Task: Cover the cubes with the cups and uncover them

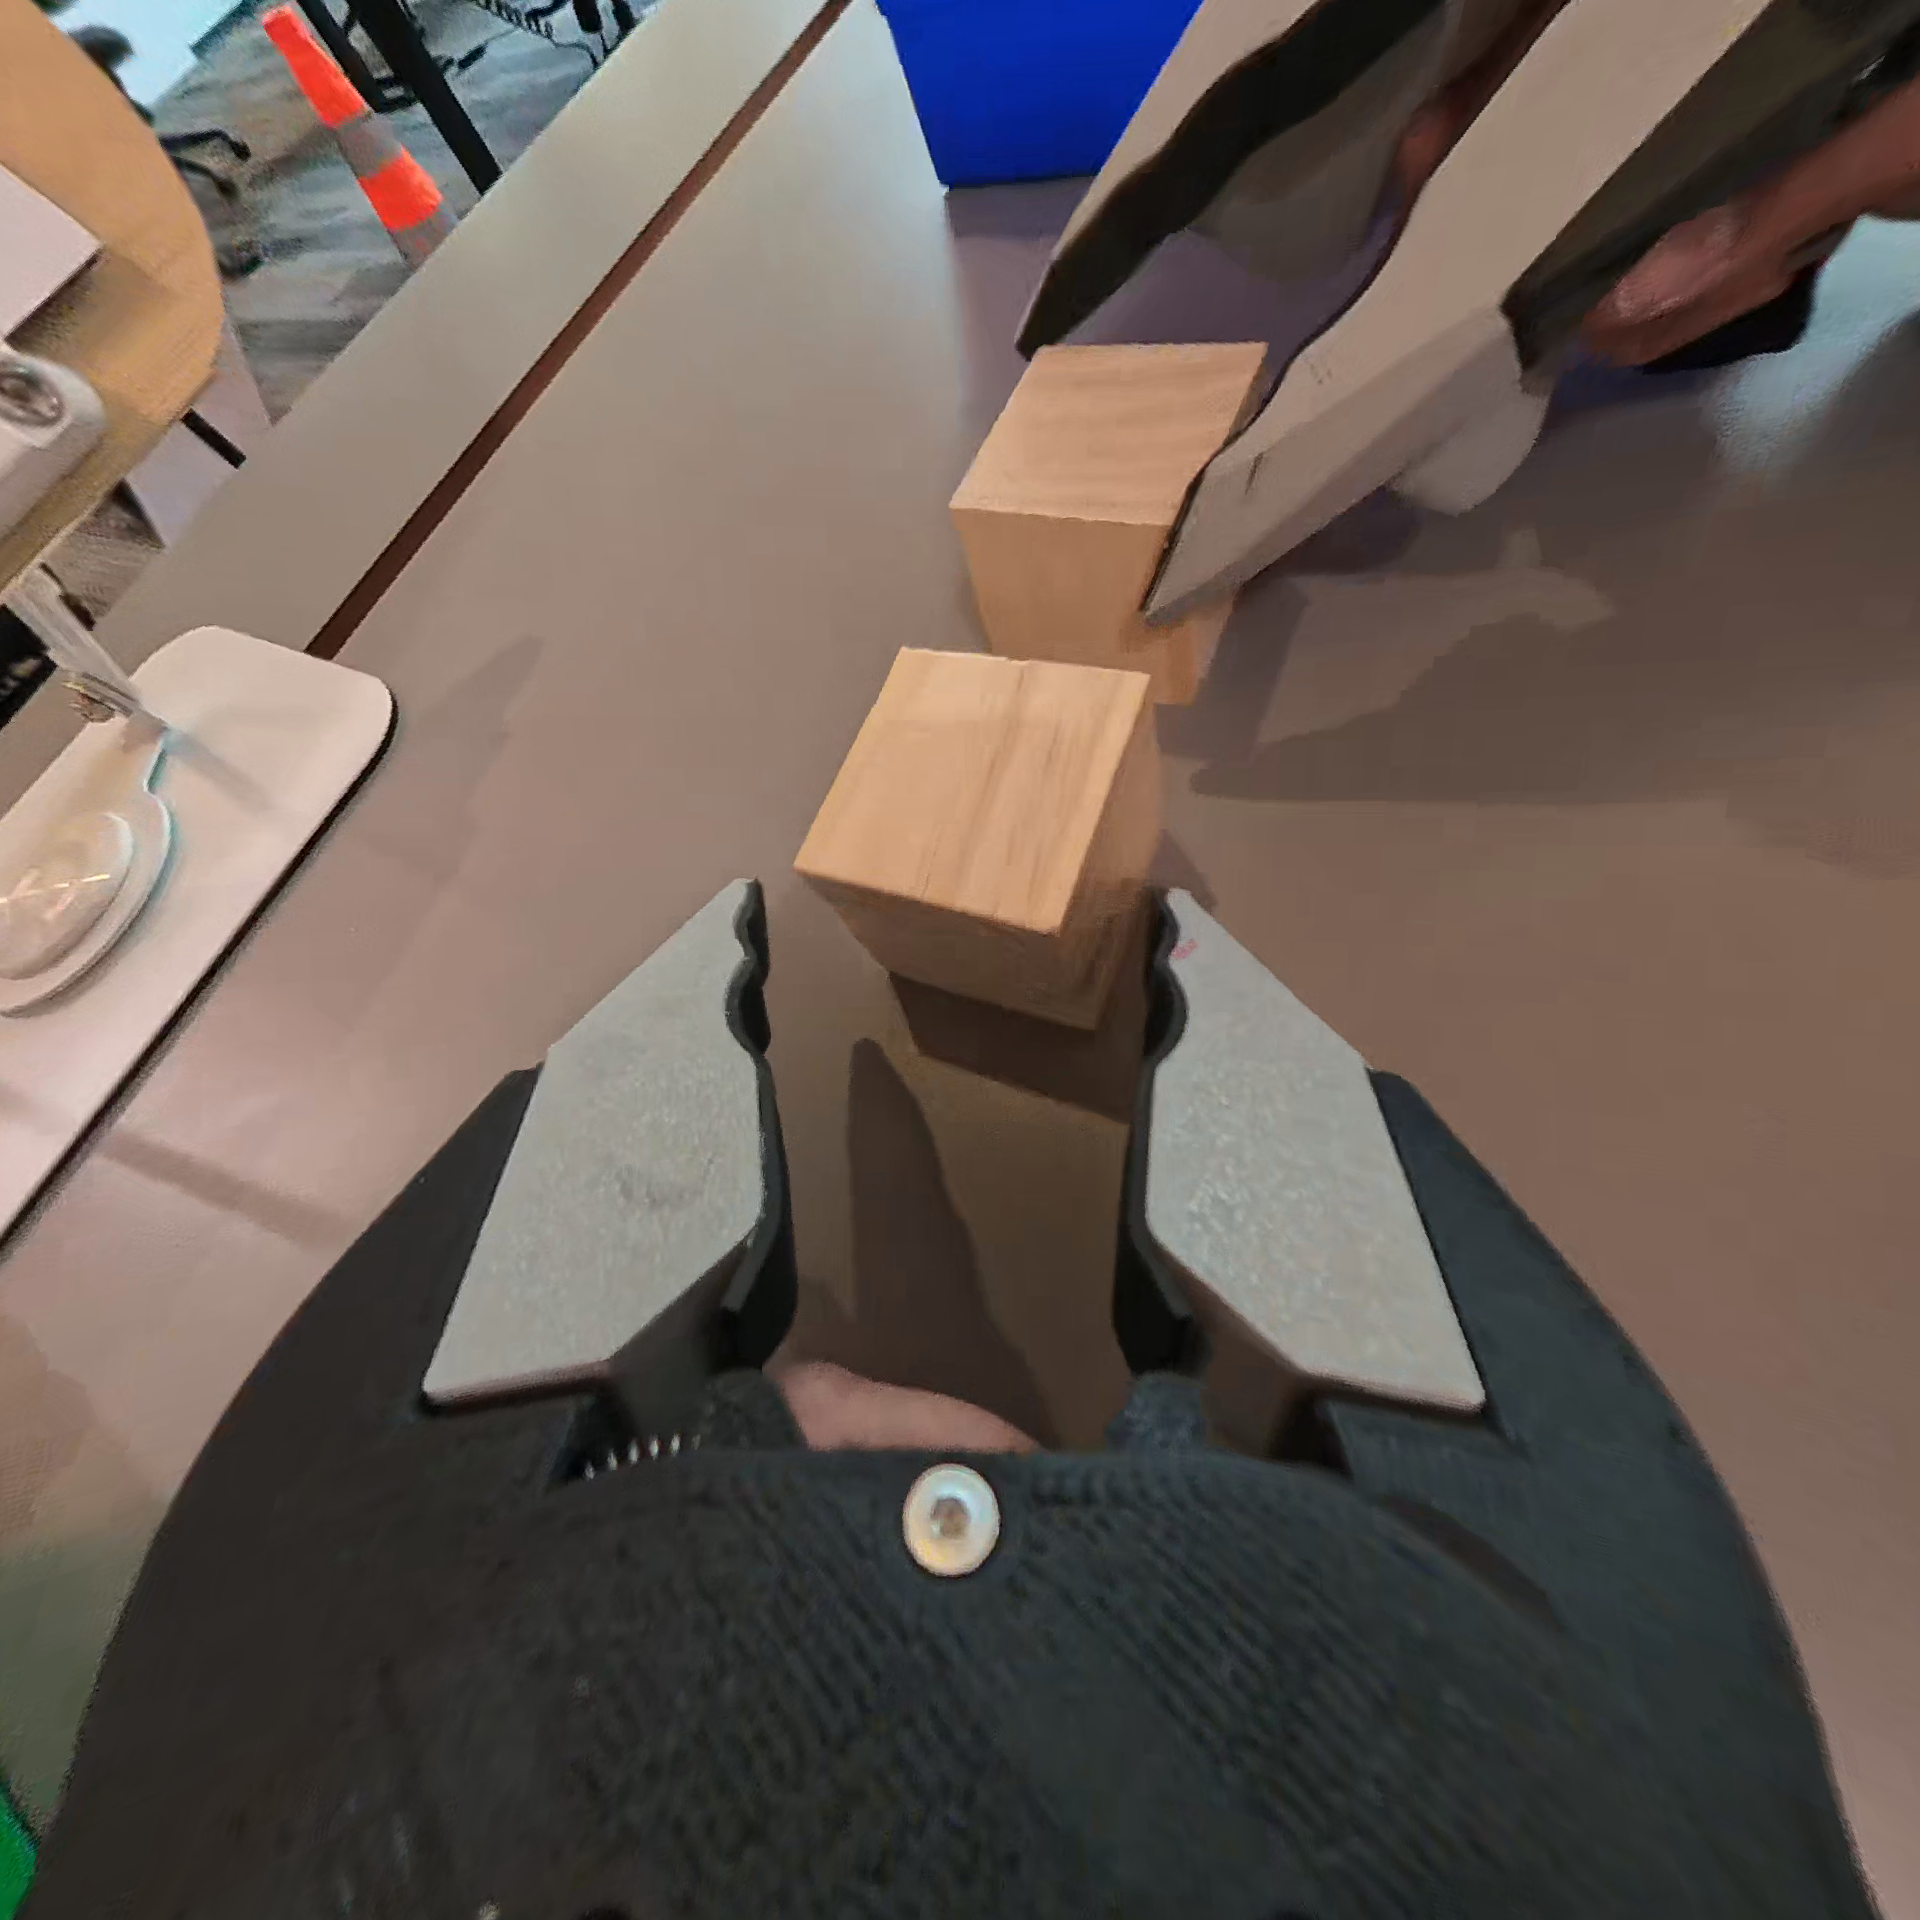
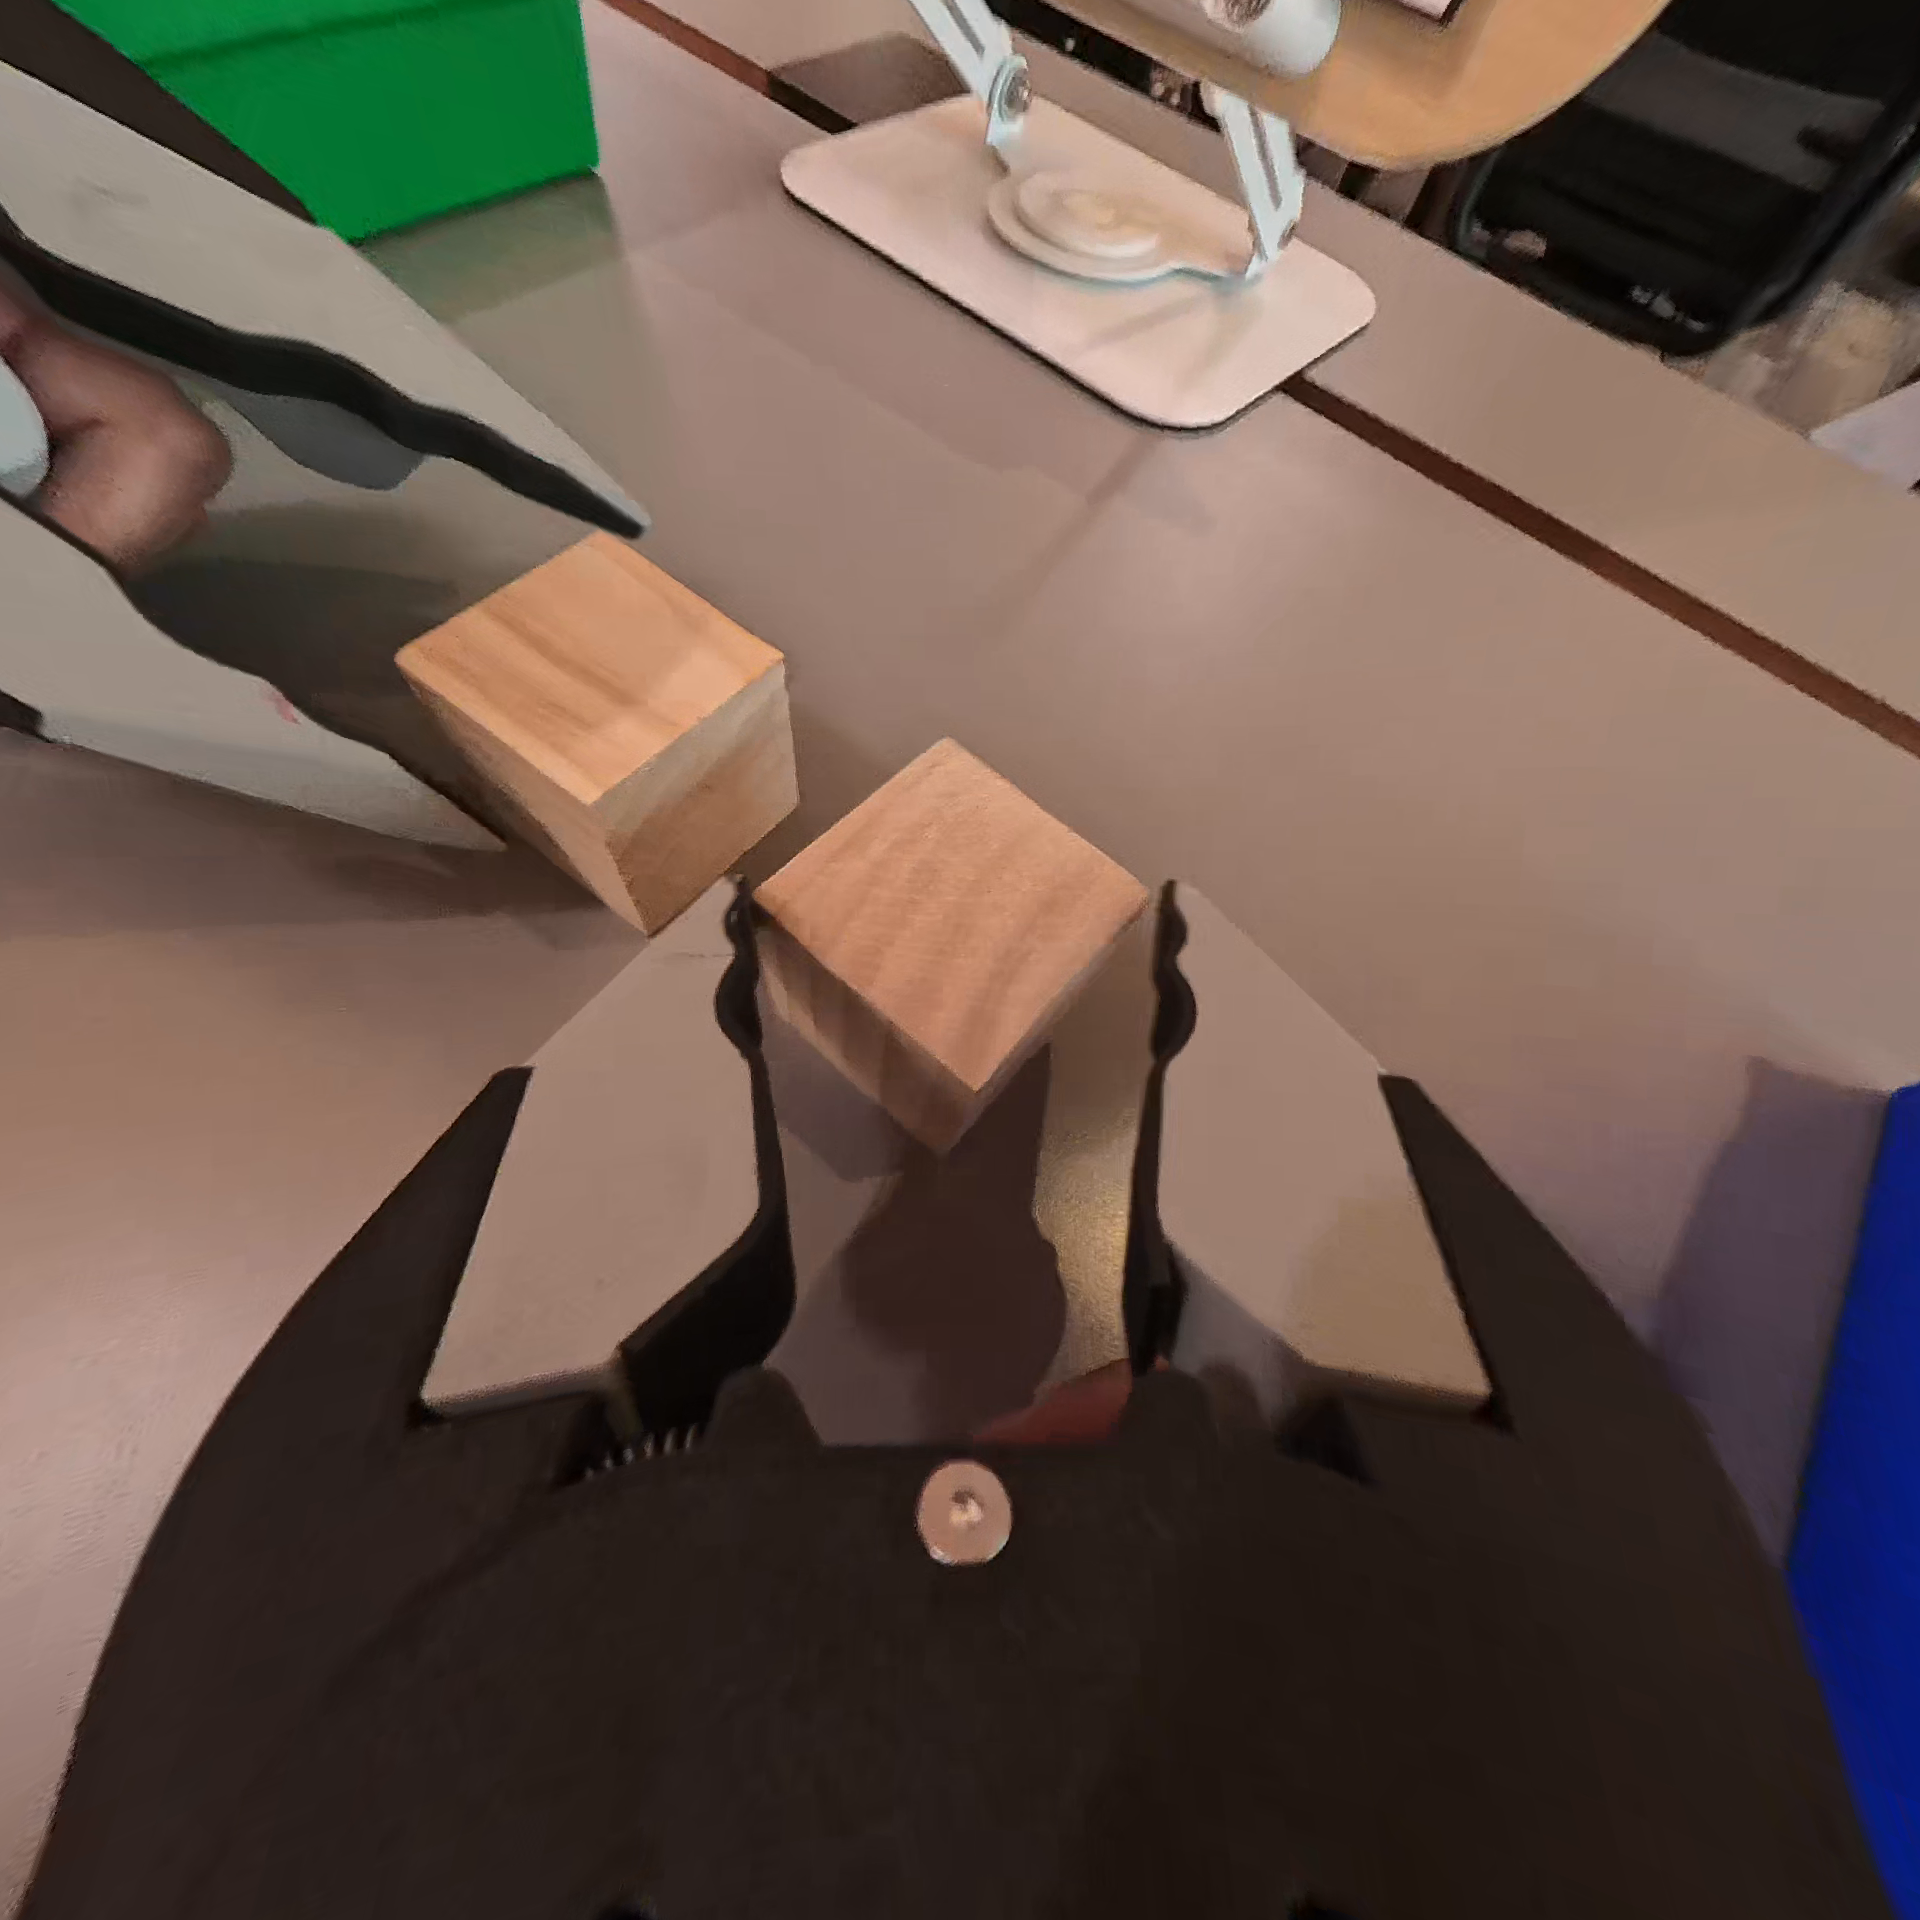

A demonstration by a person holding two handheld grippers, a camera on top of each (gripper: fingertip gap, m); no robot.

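Two bare wooden cubes stand close together on the brown table (image 1: 623,520). No cup is in view. My left gripper (image 1: 961,904) is open; one cube (image 1: 977,831) rests on the table between and just ahead of its fingertips, with a gap at the left pad. My right gripper (image 2: 951,894) is open around the other cube (image 2: 945,935), which sits corner-on between its fingertips on the table. The left wrist view shows the right gripper (image 1: 1101,473) straddling that cube (image 1: 1101,488). The right wrist view shows the left gripper (image 2: 561,686) at its cube (image 2: 603,707).
A blue bin (image 1: 1018,83) stands at the table's far side and shows again in the right wrist view (image 2: 1870,1455). A green bin (image 2: 364,104) is at the opposite side. A stand with a white base plate (image 2: 1091,260) sits near the table seam. An orange cone (image 1: 353,135) stands on the floor.
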